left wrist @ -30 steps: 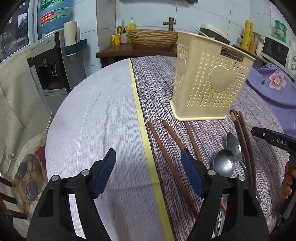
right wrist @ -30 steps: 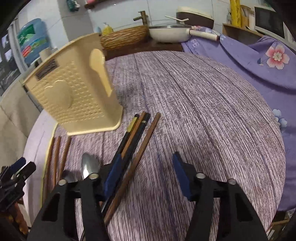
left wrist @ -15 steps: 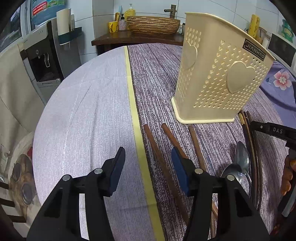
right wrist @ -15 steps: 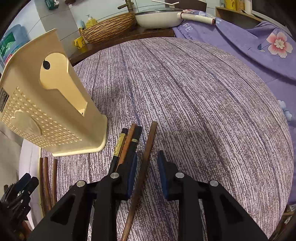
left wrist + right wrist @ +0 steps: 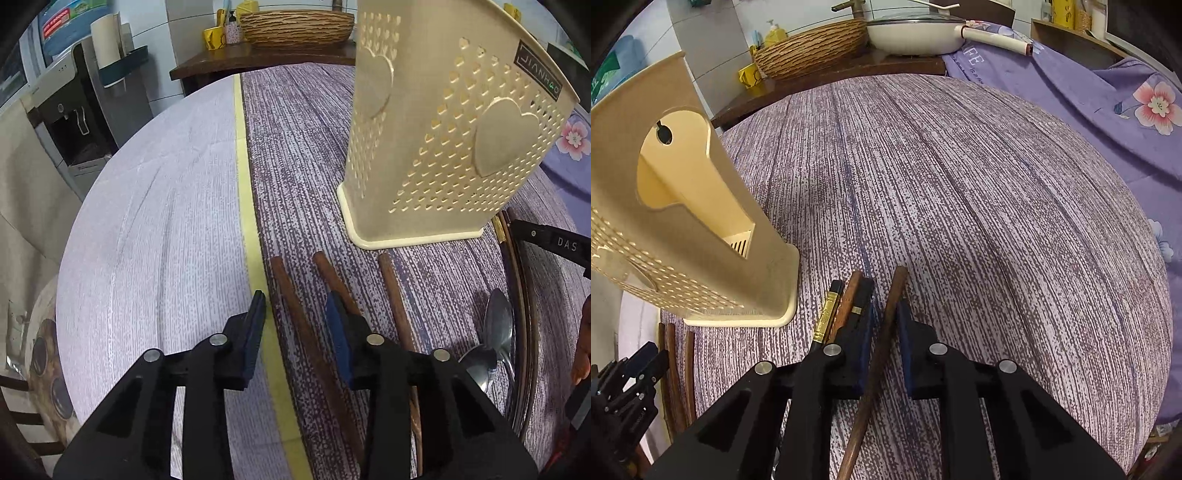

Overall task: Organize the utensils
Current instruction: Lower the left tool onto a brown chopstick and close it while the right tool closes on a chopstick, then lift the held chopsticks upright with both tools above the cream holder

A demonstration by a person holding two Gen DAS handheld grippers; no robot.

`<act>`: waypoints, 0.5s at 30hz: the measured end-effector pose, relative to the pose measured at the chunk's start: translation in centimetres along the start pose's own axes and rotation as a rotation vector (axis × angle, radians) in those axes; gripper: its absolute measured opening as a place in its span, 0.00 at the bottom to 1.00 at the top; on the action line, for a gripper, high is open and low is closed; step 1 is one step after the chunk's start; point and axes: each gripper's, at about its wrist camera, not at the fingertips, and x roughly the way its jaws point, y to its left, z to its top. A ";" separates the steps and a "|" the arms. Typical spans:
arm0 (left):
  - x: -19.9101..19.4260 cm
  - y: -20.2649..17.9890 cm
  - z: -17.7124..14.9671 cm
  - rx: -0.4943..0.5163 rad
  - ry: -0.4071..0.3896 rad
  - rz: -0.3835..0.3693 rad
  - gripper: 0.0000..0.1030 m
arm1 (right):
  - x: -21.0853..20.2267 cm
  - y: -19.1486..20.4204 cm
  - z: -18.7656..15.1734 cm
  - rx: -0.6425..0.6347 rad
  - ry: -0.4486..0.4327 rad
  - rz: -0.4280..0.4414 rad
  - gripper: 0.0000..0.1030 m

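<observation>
I am working two handheld grippers over a round table [image 5: 997,177] covered in a purple striped cloth, with the cream perforated utensil holder [image 5: 443,140] standing upright ahead of both. The right gripper [image 5: 884,321] is closing on a single brown wooden chopstick [image 5: 875,373]: its jaws have just been narrowing and are now standing almost together, the blue pads lying against the stick on both sides. The stick's long axis is running away from me along the jaw line, its far end projecting beyond the pads toward the table centre, so I am judging the grip to be across the shaft, well short of that far end. A bundle of dark chopsticks [image 5: 846,306], one with a gold band, is lying just left of the left pad, nearly parallel. The left gripper [image 5: 295,321] is also closing but remains partly open; the leftmost brown chopstick [image 5: 295,314] is lying between its pads, apparently not yet pressed, beside the yellow tape stripe [image 5: 247,206]. Its axis is likewise pointing toward the holder. Two more brown sticks [image 5: 391,291] and two spoons [image 5: 498,325] are lying to the right. The holder's open side pocket [image 5: 683,184] is standing forward-left of the right gripper, so I am judging that hand the nearer for the first drop.
</observation>
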 end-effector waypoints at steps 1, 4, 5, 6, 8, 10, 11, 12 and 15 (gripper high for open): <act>0.1 -0.1 0.2 0.006 0.000 -0.003 0.26 | -0.1 0.2 -0.2 -0.008 -0.005 -0.008 0.10; 0.2 -0.5 0.5 0.014 0.004 -0.011 0.14 | 0.0 -0.1 -0.2 -0.002 -0.018 0.011 0.09; 0.2 -0.7 0.4 0.018 0.005 -0.012 0.12 | 0.0 -0.3 -0.2 0.003 -0.019 0.020 0.09; 0.2 -0.9 0.4 0.020 0.004 -0.008 0.12 | 0.0 -0.5 -0.2 0.010 -0.021 0.028 0.09; 0.3 -0.8 0.5 0.012 0.000 -0.012 0.10 | 0.0 -0.8 -0.2 0.022 -0.025 0.045 0.08; 0.2 -0.7 0.3 -0.007 -0.005 -0.022 0.09 | 0.0 -1.1 -0.3 0.028 -0.035 0.058 0.08; 0.2 -0.6 0.3 -0.017 -0.008 -0.025 0.09 | 0.0 -1.0 -0.3 0.030 -0.040 0.062 0.08; 0.2 -0.4 0.2 -0.026 -0.011 -0.028 0.08 | 0.0 -1.1 -0.3 0.036 -0.045 0.072 0.08; 0.3 0.0 0.4 -0.058 -0.022 -0.052 0.08 | -0.7 -1.3 -0.5 0.047 -0.073 0.099 0.08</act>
